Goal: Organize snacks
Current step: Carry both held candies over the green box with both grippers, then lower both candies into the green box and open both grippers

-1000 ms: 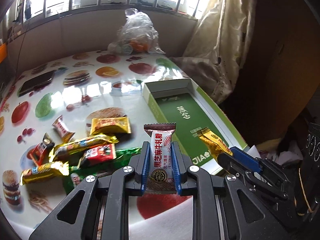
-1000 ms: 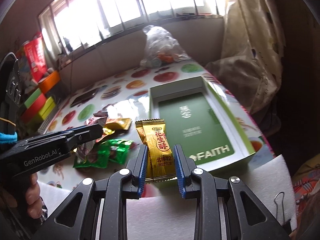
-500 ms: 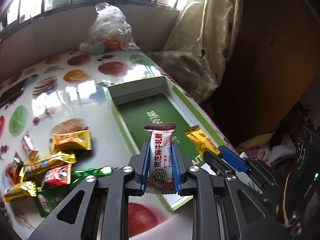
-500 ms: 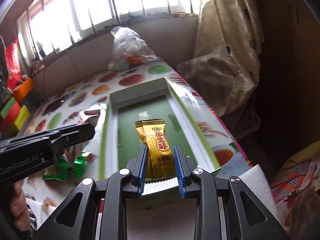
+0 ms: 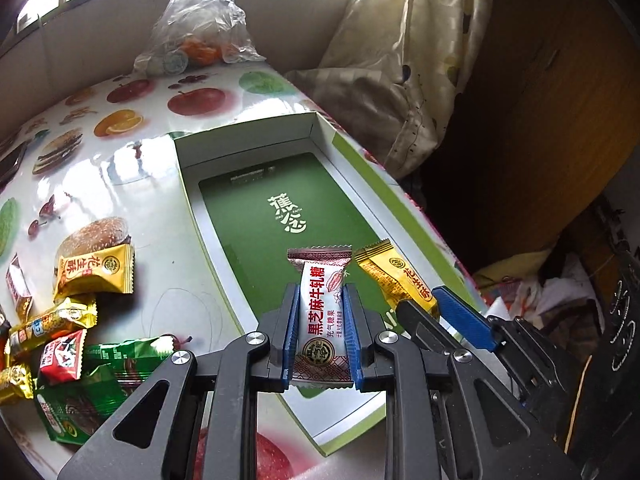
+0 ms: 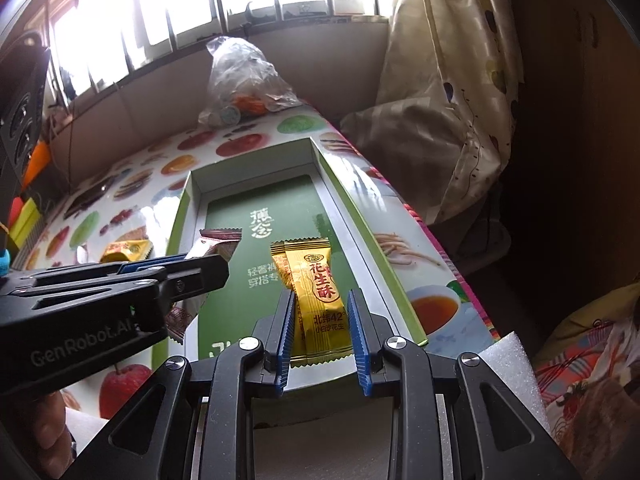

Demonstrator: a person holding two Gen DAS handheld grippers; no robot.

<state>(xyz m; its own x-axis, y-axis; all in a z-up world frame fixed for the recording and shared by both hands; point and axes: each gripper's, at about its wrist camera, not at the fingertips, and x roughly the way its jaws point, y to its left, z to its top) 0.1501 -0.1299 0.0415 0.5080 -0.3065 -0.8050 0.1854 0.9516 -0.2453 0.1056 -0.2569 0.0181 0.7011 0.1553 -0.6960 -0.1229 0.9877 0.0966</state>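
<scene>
— Between the left tongs [image 5: 322, 334], what's pinched?
— A white black-sesame nougat packet [image 5: 323, 316], upright, over the near end of the green-lined box [image 5: 256, 224].
— And the right tongs [image 6: 322, 332]?
— Pressed on a gold peanut-crisp packet [image 6: 320, 296], just right of the left tongs, also over the box.
— Other snacks?
— A snack pile [image 5: 68, 344] lies left of the left tongs on the bench [image 5: 132, 168].

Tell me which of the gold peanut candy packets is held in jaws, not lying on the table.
The gold peanut candy packet in the right gripper, above the green box; the other one lies flat on the table.
</scene>
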